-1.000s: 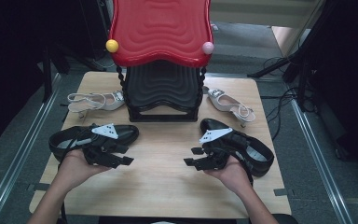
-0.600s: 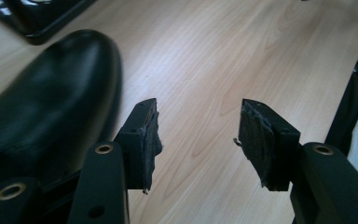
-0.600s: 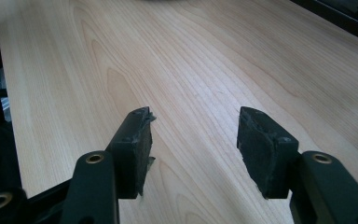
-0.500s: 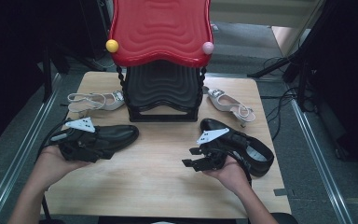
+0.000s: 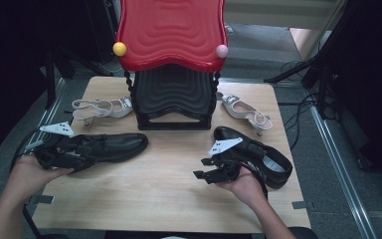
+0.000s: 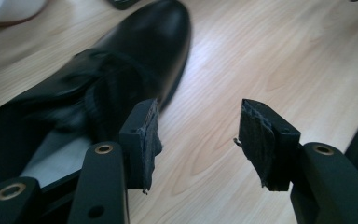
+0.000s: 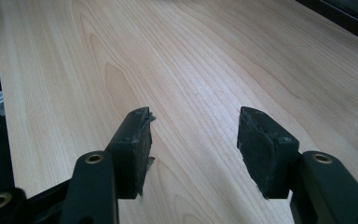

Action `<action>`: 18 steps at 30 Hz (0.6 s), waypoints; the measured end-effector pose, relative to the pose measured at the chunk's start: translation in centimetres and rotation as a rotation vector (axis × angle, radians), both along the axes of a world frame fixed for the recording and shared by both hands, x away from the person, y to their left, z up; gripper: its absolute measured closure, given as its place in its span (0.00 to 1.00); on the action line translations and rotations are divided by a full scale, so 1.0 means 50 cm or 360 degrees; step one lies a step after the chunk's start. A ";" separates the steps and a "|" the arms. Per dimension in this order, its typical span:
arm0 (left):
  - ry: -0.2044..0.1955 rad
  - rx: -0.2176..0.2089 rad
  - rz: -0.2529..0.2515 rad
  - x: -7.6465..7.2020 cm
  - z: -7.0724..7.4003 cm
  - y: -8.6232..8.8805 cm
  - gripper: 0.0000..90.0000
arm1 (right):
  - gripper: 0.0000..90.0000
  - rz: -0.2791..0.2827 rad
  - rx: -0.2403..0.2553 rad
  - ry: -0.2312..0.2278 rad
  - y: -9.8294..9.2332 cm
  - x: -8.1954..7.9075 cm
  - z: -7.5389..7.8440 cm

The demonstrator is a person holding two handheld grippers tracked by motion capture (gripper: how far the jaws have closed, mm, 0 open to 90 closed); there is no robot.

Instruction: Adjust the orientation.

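Note:
A black leather shoe (image 5: 117, 145) lies on its sole at the left of the wooden table (image 5: 169, 189), toe to the right. My left gripper (image 5: 85, 157) hovers over its heel end, open; in the left gripper view the shoe (image 6: 121, 60) lies left of the left pad (image 6: 145, 135), and only bare wood is between the pads. A second black shoe (image 5: 263, 157) lies at the right. My right gripper (image 5: 204, 168) is just left of it, open over bare wood (image 7: 191, 70), pointing left.
A shoe rack with a red top shelf (image 5: 171, 30) and a black lower shelf (image 5: 174, 97) stands at the table's back middle. One pale strappy sandal (image 5: 99, 107) lies left of it, another (image 5: 243, 112) right of it. Dark stands and cables surround the table.
My left hand has drawn its gripper leftward along the left shoe, toward the table's left edge. The shoe has stayed put. The right hand and gripper have not moved.

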State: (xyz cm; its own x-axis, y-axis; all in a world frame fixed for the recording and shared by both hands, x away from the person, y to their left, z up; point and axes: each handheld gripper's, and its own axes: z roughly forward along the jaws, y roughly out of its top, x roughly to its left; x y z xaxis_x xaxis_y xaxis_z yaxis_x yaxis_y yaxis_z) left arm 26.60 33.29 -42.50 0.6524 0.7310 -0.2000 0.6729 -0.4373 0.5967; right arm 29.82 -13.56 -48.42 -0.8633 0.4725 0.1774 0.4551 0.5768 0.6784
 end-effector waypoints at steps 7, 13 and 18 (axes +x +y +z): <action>0.0030 0.0048 0.0120 -0.003 -0.013 0.056 0.52 | 0.51 0.0010 -0.0016 -0.0011 0.000 0.001 -0.003; 0.0055 0.0094 0.0085 0.020 -0.040 0.048 0.53 | 0.51 0.0010 -0.0027 0.0001 0.004 0.002 -0.006; 0.0079 0.0135 0.0005 0.050 -0.063 0.022 0.54 | 0.51 0.0011 -0.0043 0.0003 0.008 0.002 -0.009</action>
State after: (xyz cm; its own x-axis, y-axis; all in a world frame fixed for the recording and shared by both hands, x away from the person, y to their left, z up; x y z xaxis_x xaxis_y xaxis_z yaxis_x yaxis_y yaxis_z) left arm 29.09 34.39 -45.65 0.6410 0.7487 -0.1694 0.7021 -0.4827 0.5235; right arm 29.92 -13.17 -48.85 -0.8663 0.4711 0.1663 0.4522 0.5981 0.6616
